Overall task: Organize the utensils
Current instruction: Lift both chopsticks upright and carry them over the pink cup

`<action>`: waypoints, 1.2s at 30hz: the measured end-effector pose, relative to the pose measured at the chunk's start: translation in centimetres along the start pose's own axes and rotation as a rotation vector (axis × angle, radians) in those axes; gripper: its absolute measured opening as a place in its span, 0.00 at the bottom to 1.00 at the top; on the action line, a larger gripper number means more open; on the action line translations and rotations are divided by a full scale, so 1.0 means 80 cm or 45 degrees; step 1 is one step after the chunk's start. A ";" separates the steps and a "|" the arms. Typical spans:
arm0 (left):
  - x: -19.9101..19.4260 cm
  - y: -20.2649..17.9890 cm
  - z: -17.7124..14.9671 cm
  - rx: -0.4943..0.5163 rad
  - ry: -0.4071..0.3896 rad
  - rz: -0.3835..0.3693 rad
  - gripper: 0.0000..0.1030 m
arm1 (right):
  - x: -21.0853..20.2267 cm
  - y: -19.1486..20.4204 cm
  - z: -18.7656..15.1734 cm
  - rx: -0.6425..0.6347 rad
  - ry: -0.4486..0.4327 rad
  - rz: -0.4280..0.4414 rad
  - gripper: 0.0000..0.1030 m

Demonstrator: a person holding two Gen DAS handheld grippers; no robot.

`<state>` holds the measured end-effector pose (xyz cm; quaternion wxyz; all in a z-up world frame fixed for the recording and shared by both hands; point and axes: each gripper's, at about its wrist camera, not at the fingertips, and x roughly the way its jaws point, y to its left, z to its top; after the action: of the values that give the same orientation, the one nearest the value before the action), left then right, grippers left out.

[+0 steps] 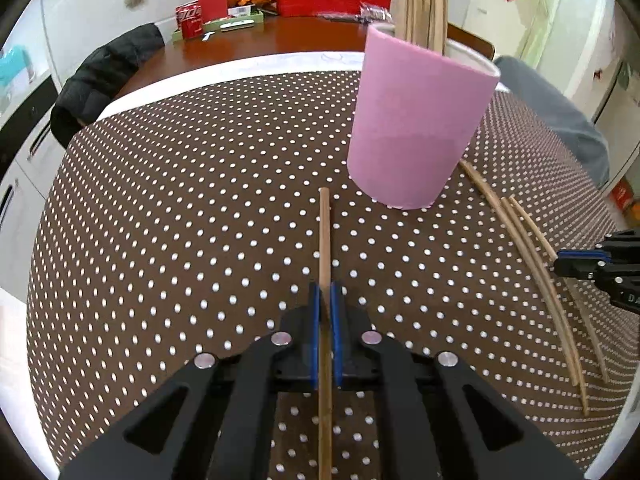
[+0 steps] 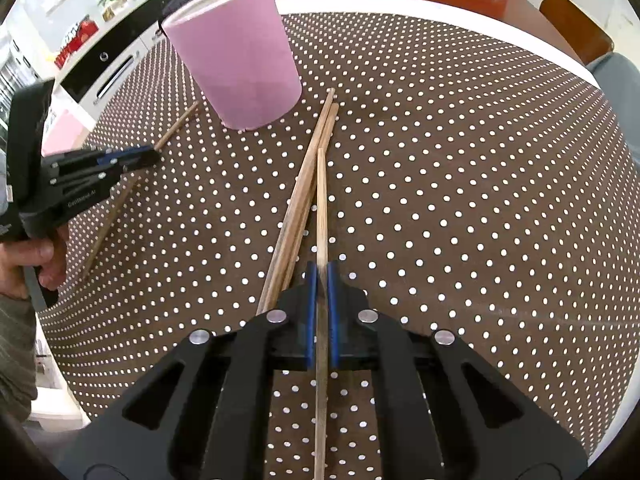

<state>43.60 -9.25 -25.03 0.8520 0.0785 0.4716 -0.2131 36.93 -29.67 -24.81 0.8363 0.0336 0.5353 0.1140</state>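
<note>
The lower end of each held chopstick is cut off by the frame, so the full length is not seen. In the pink holder [image 1: 416, 120] some chopsticks [image 1: 424, 4] are standing, but their tops are cut off and the number is hard to count. The inside of the holder is hidden by its wall.

The left gripper [image 1: 325, 300] is pointed steeply down over the dotted tablecloth [image 1: 180, 220]. Its blue pads are pressed together on one chopstick [image 1: 325, 240], which runs forward between them, and the holder stands ahead of the tips, a little to the right. In the right wrist view the same gripper [image 2: 154, 156] is seen from the side, held by a hand [image 2: 38, 258] of which only a few fingers are visible.

The right gripper [image 2: 321, 276] is also tilted steeply down and is clamped on a single chopstick [image 2: 321, 208]. Just beside its tips, to the left, two more chopsticks [image 2: 304, 184] are lying on the cloth, touching each other. The holder is ahead and to the left.
</note>
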 end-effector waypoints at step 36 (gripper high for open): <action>-0.218 -0.045 0.110 -0.018 -1.056 -0.243 0.05 | -0.238 -0.002 0.089 -0.050 -0.904 0.226 0.05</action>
<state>40.70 -10.37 -5.45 0.9466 -0.0637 0.0954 -0.3013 35.77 -33.64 -4.91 0.9574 0.1013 0.2042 0.1775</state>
